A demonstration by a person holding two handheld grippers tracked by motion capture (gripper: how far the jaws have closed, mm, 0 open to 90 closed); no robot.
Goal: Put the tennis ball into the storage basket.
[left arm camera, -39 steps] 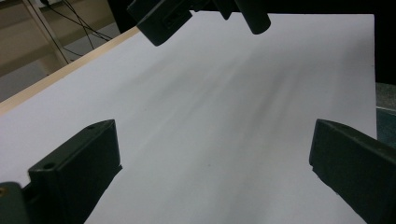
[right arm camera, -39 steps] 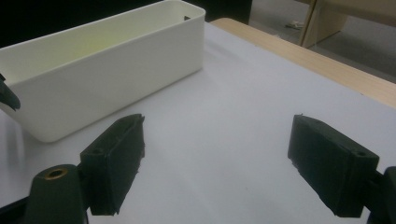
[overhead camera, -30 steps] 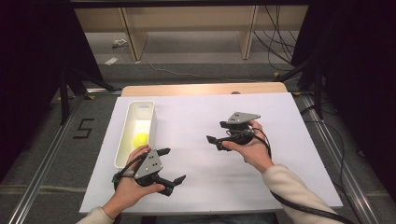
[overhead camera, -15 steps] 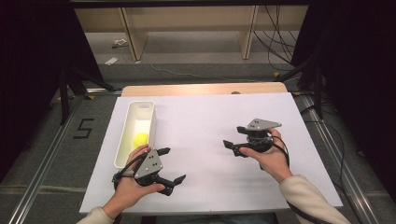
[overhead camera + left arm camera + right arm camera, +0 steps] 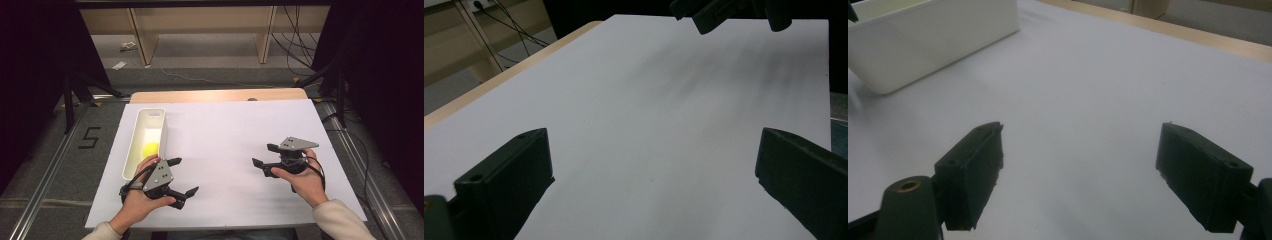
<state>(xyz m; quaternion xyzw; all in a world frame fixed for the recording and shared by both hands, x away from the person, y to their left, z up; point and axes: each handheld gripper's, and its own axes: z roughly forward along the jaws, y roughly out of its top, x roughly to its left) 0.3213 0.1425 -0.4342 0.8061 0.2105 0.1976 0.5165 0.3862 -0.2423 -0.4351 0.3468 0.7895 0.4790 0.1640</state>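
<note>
- Yellow ball (image 5: 150,149): we count one, lying inside the white bin (image 5: 159,114) toward its near half; the bin stands lengthwise on the left part of the white sheet (image 5: 225,135) that covers the table (image 5: 215,95).
- Change since the earlier frames: we see the right gripper (image 5: 265,155) displaced from the middle of the sheet toward the right edge and closer to the person; it now sits well apart from the bin.
- Left gripper (image 5: 183,176): unchanged in place across the three high views, just beside the near end of the bin, held in the left hand (image 5: 140,197).
- Jaw state, left: in the left gripper view (image 5: 651,175) we see the two black jaws spread wide with bare sheet between them, holding nothing.
- Jaw state, right: in the right gripper view (image 5: 1078,170) the jaws likewise stand wide apart over bare sheet, holding nothing; the bin's outer wall (image 5: 933,35) shows at upper left.
- Counts: we record two grippers, two hands (the right hand (image 5: 302,180) grips from below and behind), one bin, one ball, one sheet.
- Far object in the left gripper view: the other gripper (image 5: 729,12) appears at the top edge, across the sheet.
</note>
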